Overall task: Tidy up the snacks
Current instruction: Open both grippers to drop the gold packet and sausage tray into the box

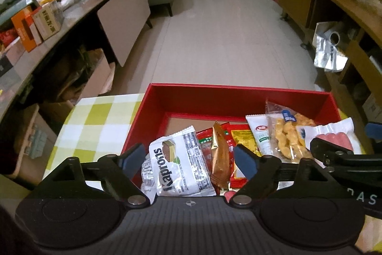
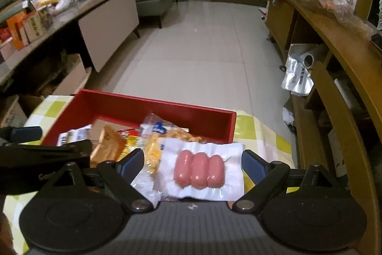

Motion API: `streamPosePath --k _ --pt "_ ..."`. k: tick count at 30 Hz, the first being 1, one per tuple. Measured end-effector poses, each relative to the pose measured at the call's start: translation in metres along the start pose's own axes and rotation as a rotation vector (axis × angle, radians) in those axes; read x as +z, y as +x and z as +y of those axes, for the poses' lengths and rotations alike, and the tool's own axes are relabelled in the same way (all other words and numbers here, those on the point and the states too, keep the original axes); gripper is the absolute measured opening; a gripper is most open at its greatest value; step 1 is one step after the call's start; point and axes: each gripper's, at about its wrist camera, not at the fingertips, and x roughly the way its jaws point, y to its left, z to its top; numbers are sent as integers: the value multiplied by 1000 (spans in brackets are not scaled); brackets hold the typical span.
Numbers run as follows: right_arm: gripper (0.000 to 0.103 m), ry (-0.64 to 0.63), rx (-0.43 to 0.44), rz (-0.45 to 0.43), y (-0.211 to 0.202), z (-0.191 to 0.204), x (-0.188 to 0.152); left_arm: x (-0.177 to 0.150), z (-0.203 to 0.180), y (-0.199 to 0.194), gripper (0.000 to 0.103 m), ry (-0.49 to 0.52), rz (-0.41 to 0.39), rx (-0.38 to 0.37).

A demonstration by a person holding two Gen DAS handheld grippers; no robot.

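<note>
- My left claw [image 1: 189,158] gapes, clasping nothing, above the wafer packet [image 1: 180,166] at the red box's [image 1: 238,97] near-left corner.
- My right claw [image 2: 191,165] gapes astride the sausage pack [image 2: 200,171], its long axis crosswise, at the box's near-right corner.

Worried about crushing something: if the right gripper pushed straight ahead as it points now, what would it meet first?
Most likely the sausage pack, lying between the open right gripper fingers, untouched. Beyond it sits the red box. Depth is uncertain.
</note>
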Motion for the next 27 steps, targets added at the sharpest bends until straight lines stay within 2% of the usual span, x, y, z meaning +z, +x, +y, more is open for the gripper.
streamPosePath --k 6,10,13,18,27 --pt "98 -12 15 -53 -38 8 -8 -5 16 -23 89 -63 -14 -82" --pt "99 1 30 -84 -62 9 -14 -12 23 -36 99 -86 -24 -135" --pt "99 8 29 -97 -75 9 -20 -18 27 -45 100 -93 -45 -151" --pt "99 20 49 -114 -92 11 -27 -29 27 -65 101 -68 -85 -141" --pt "99 27 58 -134 -116 18 -43 -52 34 -106 103 -29 -189 -54"
